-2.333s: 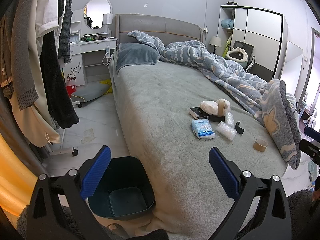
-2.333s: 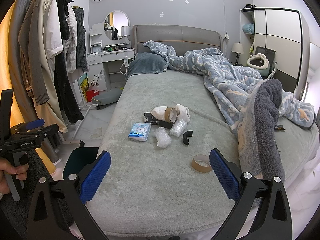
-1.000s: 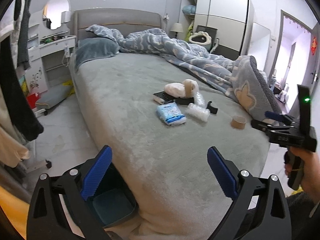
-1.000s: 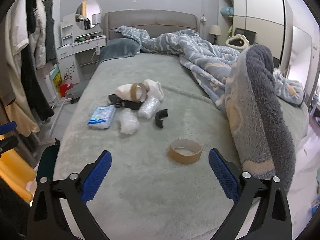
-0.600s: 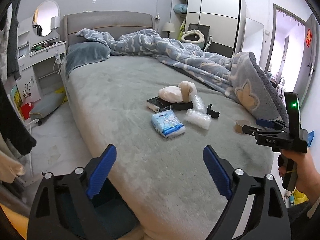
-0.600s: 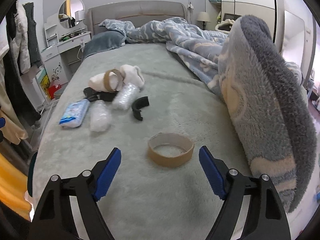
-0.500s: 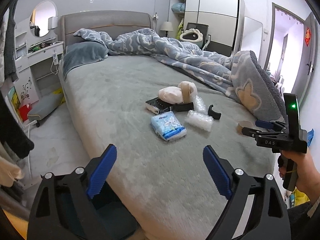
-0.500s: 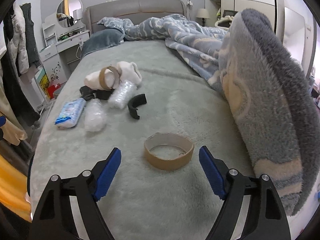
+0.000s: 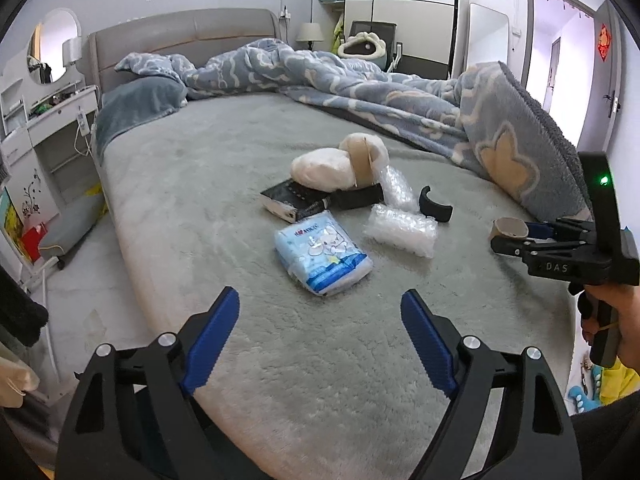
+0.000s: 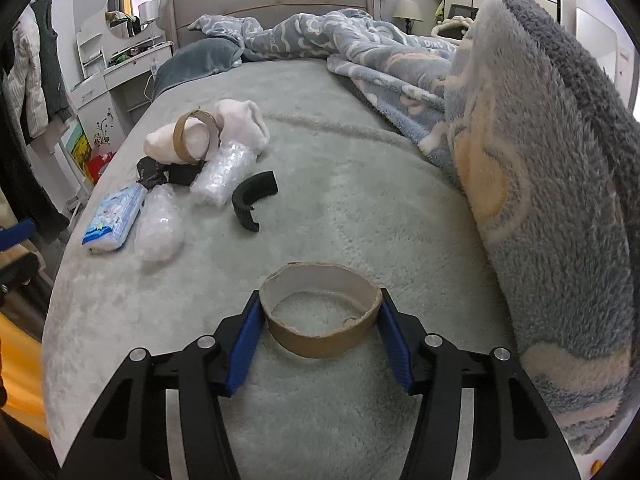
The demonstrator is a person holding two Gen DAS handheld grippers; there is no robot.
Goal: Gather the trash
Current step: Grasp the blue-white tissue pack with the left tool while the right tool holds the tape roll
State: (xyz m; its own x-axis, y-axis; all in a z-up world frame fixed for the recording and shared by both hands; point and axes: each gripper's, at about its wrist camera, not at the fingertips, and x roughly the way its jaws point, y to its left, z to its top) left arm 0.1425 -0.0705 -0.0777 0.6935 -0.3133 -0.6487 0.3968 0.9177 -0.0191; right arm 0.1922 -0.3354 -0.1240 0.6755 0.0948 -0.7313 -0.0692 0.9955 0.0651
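Observation:
A cardboard tape core [image 10: 320,312] lies on the grey bed cover [image 10: 360,208]; it also shows in the left wrist view [image 9: 509,229]. My right gripper [image 10: 320,344] has closed on it, both blue pads touching its sides. My left gripper [image 9: 320,340] is open and empty above the bed's near edge. Ahead of it lie a blue tissue pack [image 9: 322,258], two bubble-wrap pieces [image 9: 400,230], a black curved piece [image 9: 436,208], a second tape core [image 9: 362,156] and white socks [image 9: 324,168].
A rumpled blue blanket [image 10: 540,160] rises right of the tape core. A black flat box [image 9: 288,198] lies under the socks. A white dressing table [image 9: 44,120] stands left of the bed, with clothes hanging [image 10: 28,80] nearby.
My right gripper moved forward and down to the tape core and closed its jaws on it. My left gripper moved forward over the bed; the teal bin left its view.

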